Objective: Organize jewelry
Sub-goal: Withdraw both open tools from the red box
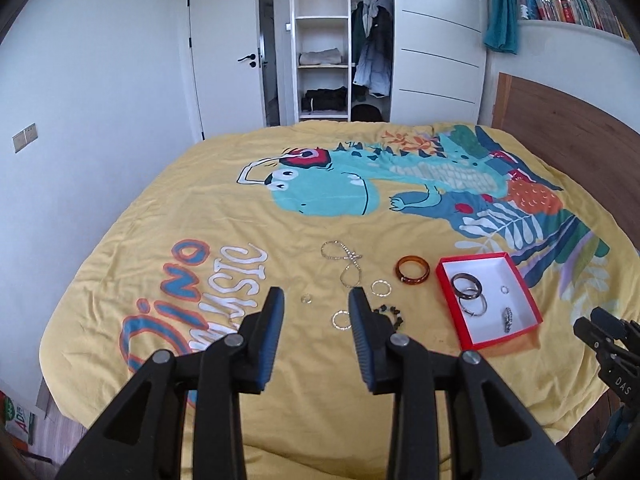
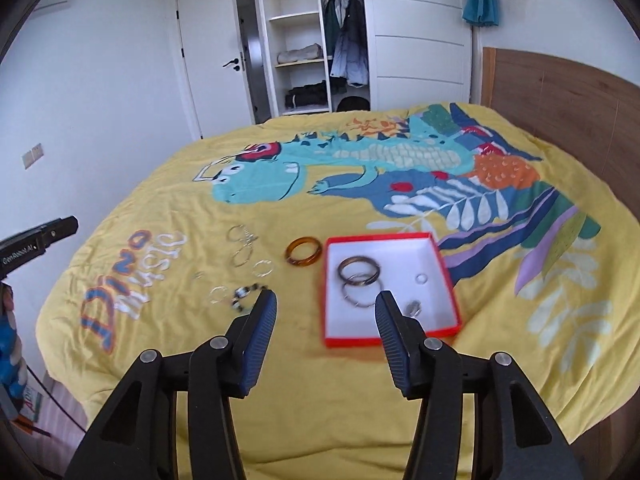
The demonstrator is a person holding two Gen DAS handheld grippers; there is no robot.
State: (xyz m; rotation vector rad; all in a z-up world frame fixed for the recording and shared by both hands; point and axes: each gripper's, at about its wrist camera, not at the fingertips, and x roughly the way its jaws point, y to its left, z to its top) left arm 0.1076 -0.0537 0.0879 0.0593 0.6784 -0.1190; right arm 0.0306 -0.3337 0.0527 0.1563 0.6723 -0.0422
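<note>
A red box [image 1: 446, 284] [image 2: 390, 337] with a white inside lies on the yellow bedspread [image 1: 280, 380] and holds two bangles [image 1: 466, 285] [image 2: 358, 270], a small ring [image 1: 504, 289] [image 2: 421, 278] and a silver piece [image 1: 508, 319]. Left of it on the spread lie an amber bangle [image 1: 412, 270] [image 2: 303, 253], a silver chain [image 1: 343, 260] [image 2: 242, 246], two hoops [image 1: 380, 287] [image 1: 341, 319], a small ring [image 1: 306, 298] and a dark bead bracelet [image 1: 394, 314] [image 2: 244, 296]. My left gripper [image 1: 316, 300] is open and empty above the hoops. My right gripper [image 2: 326, 304] is open and empty above the box's near edge.
The bed fills the foreground, with a wooden headboard [image 1: 560, 120] on the right. An open wardrobe [image 1: 340, 40] and a white door [image 1: 224, 52] stand behind. The right gripper's body [image 1: 608, 344] shows at the left view's right edge.
</note>
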